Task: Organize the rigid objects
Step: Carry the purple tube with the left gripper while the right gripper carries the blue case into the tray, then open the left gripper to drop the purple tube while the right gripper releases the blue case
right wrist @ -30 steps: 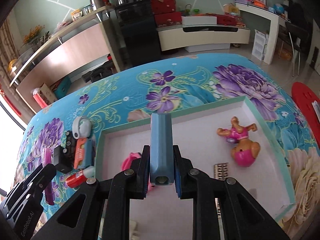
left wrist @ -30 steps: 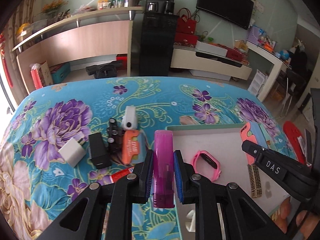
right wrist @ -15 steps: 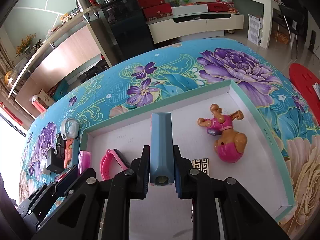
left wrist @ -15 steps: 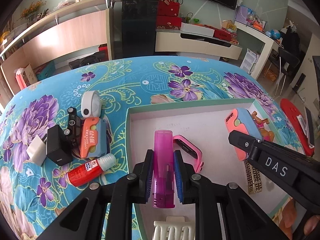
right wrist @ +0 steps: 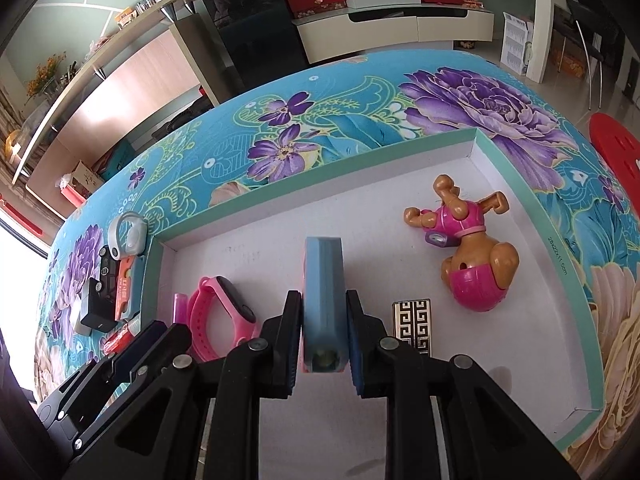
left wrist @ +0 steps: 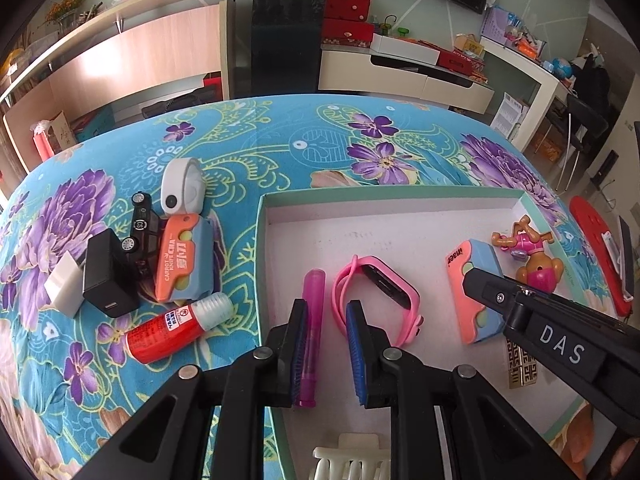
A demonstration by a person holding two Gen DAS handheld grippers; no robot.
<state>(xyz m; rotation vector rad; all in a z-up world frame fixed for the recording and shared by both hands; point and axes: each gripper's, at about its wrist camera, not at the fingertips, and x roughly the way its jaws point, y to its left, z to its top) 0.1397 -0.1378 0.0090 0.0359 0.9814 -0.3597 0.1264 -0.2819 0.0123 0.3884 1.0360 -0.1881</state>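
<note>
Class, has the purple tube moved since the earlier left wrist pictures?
Yes. The purple tube went right, from over the tablecloth into the box, beside the pink watch.

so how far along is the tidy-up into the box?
Roughly half. Already in the box: pink smartwatch, toy dog, patterned gold plate, and the purple tube, lying loose between the open left gripper. In hand: the right gripper is shut on the blue-and-orange utility knife over the box floor. Left on the cloth: glue bottle, second utility knife, black charger, white charger, toy car, white device.
</note>
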